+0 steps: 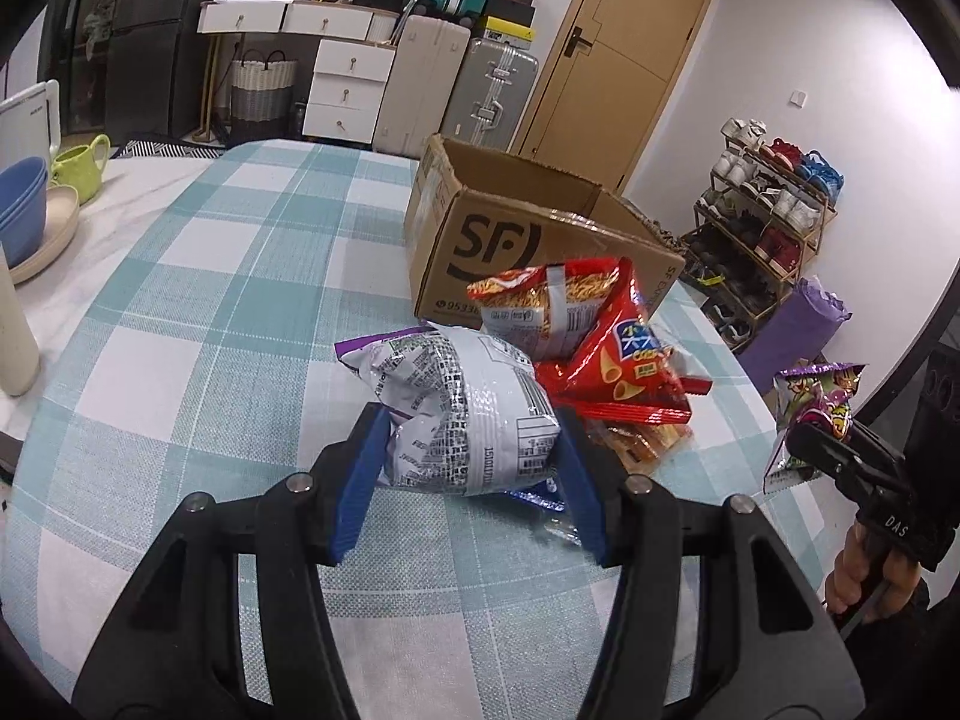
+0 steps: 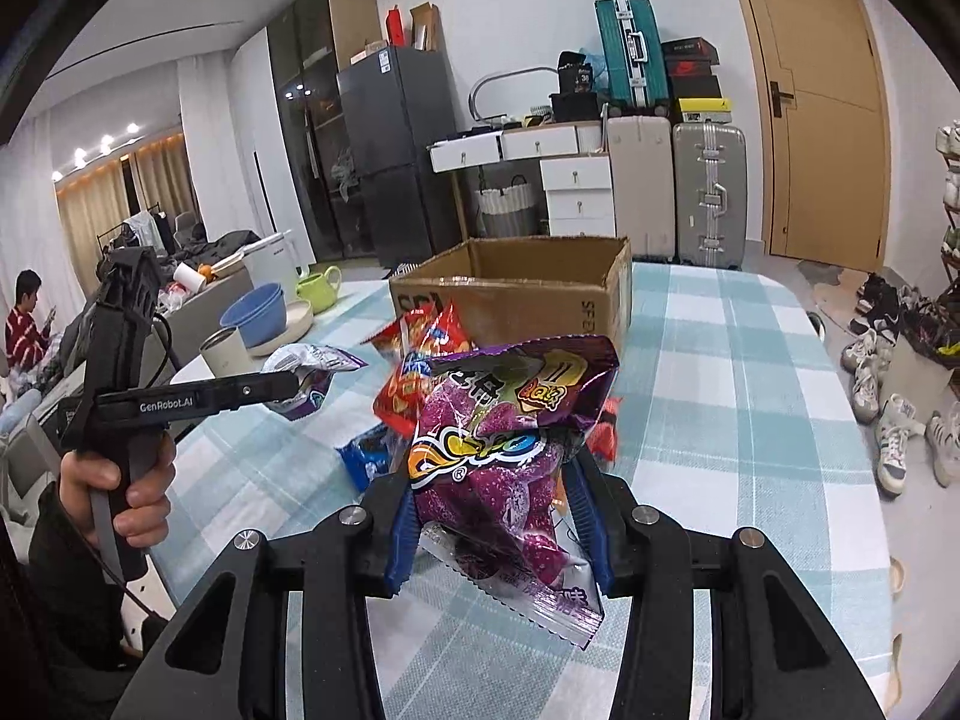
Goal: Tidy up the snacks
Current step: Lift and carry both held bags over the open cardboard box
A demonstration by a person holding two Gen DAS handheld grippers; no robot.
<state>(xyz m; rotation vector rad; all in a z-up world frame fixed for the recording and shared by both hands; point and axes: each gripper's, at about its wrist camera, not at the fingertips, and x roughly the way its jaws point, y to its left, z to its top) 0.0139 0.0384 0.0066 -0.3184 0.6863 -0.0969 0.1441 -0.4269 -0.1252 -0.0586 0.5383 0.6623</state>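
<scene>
My left gripper [image 1: 471, 450] is shut on a silver-and-purple snack bag [image 1: 462, 408], which hangs lifted above the checked tablecloth [image 1: 210, 300]. My right gripper [image 2: 495, 516] is shut on a purple candy bag [image 2: 510, 438], also raised. Each gripper shows in the other's view: the right gripper [image 1: 807, 444] with its purple candy bag [image 1: 813, 408] at the right edge, the left gripper [image 2: 288, 387] with its silver-and-purple snack bag [image 2: 309, 369] at the left. Red snack bags [image 1: 606, 348] and a blue packet [image 2: 369, 459] lie piled before an open cardboard box [image 1: 516, 228].
Blue bowls [image 1: 21, 210], a green mug [image 1: 81, 165], a plate and a cream cup [image 2: 225, 351] stand at the table's left side. Suitcases, white drawers and a wooden door line the far wall. A shoe rack [image 1: 768, 222] stands right of the table. A person [image 2: 24, 324] sits far left.
</scene>
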